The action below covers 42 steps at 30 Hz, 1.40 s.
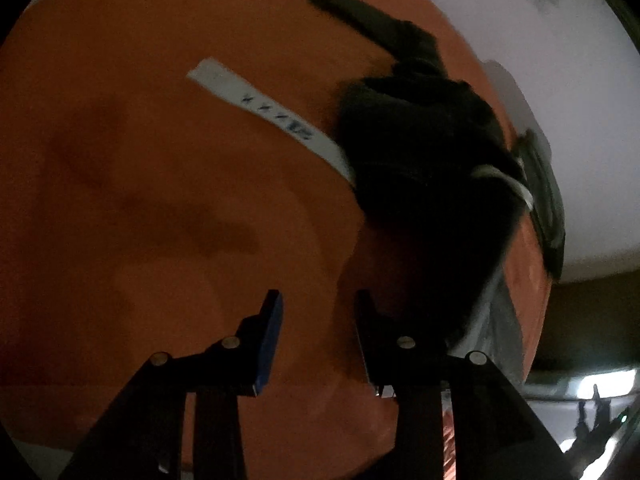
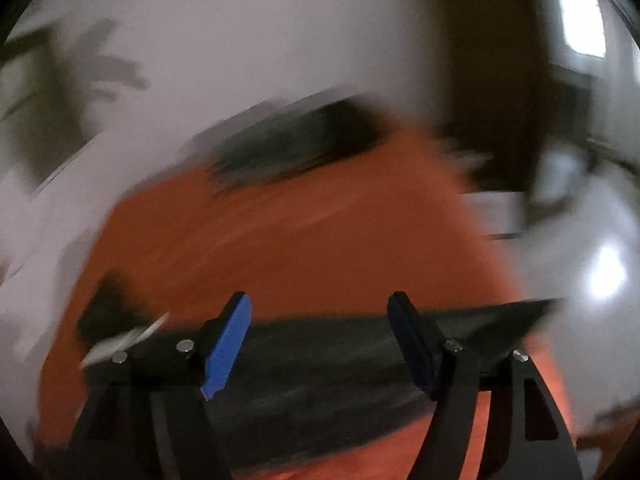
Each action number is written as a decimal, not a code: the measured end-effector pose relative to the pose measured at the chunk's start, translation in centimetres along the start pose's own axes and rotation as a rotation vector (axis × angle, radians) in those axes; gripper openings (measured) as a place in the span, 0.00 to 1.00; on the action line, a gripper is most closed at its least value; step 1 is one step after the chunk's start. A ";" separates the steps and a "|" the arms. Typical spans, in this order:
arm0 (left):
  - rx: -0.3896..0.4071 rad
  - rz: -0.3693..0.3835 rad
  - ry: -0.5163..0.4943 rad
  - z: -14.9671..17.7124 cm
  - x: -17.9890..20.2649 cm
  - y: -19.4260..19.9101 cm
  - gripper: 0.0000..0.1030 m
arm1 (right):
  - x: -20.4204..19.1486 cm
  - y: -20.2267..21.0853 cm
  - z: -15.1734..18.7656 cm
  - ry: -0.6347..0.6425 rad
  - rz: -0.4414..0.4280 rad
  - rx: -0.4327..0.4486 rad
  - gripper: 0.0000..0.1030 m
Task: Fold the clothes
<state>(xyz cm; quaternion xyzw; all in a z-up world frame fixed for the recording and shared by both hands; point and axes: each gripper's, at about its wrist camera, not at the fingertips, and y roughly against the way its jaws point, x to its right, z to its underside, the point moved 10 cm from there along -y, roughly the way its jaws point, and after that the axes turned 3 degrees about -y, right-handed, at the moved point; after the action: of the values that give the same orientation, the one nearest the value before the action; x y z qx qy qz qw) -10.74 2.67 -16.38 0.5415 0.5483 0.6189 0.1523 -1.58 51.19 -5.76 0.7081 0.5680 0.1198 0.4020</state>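
Orange cloth (image 1: 180, 208) covers the bench, with a dark garment (image 1: 424, 152) bunched on it. Both the left gripper (image 1: 318, 340) and right gripper (image 2: 320, 340) stand apart, empty, above it. The fold seems between grasps; next, each needs a fresh edge to pinch.

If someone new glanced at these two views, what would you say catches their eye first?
The big orange cloth fills most of the left wrist view and spreads across a pale surface. On it lies a crumpled dark garment, right of centre, with a white strip bearing blue marks running under its edge. Low in each view stand open jaws, the left gripper and the right gripper, neither holding anything.
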 end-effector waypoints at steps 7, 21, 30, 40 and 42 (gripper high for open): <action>0.022 0.039 -0.035 -0.4 -1.3 -1.0 0.37 | -23.1 -5.9 12.8 0.592 -0.133 -0.083 0.68; 0.029 0.075 -0.115 -1.4 -0.1 -1.7 0.37 | -32.7 -12.1 23.4 0.602 -0.150 -0.277 0.40; 0.008 0.081 -0.093 -1.2 -0.4 -2.5 0.37 | -30.6 -9.3 19.5 0.528 -0.174 -0.165 0.12; -0.090 0.055 0.007 -0.8 -0.9 -3.9 0.37 | -25.0 -8.5 10.6 0.460 -0.079 -0.012 0.12; -0.102 0.037 -0.055 -1.2 -0.5 -4.2 0.38 | -23.6 -9.0 8.8 0.438 -0.056 -0.002 0.12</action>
<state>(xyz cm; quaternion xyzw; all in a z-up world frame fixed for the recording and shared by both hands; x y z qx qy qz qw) -13.26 3.12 -19.96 0.5598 0.5016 0.6335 0.1835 -10.13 26.44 -11.00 0.6488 0.6610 0.2600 0.2730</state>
